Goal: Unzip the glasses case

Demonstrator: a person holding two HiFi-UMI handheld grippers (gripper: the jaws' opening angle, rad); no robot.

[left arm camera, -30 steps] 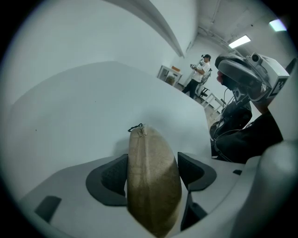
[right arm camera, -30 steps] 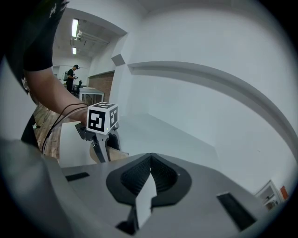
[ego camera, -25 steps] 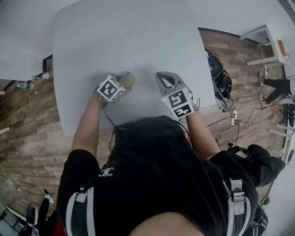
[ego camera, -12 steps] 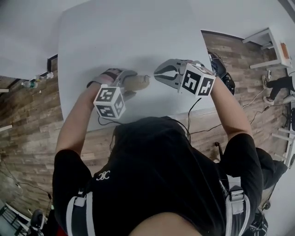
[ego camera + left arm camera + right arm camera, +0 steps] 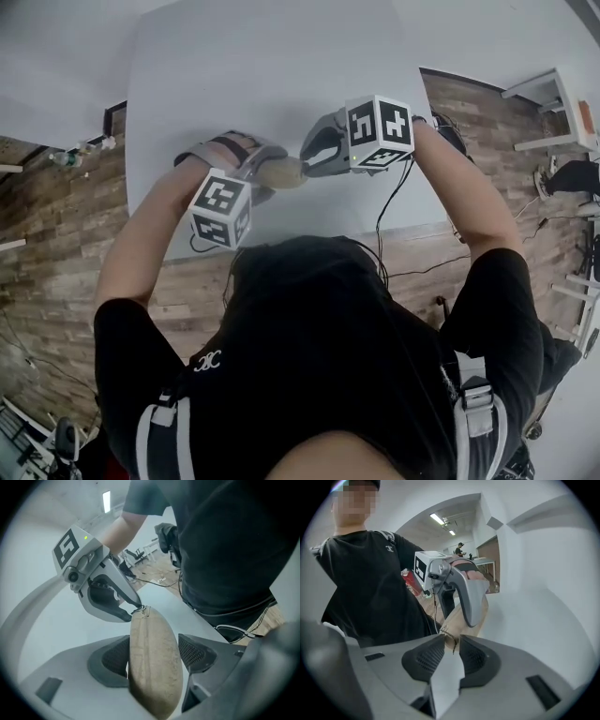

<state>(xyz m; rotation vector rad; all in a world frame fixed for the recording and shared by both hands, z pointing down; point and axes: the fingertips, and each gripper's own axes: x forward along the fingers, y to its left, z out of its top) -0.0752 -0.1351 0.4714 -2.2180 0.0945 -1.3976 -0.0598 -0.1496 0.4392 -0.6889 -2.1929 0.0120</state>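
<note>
The left gripper [image 5: 154, 656] clamps the tan glasses case [image 5: 279, 172] in the air, its long axis pointing at the right gripper [image 5: 451, 655], whose jaws have just been opening and stand slightly apart around the zipper pull [image 5: 452, 641].

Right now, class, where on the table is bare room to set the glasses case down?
Bare: the table's far half, beyond both grippers to its far edge. Crowded: the near middle, where the left gripper holds the glasses case and the right gripper's jaws, just opening, straddle its zipper pull.
</note>
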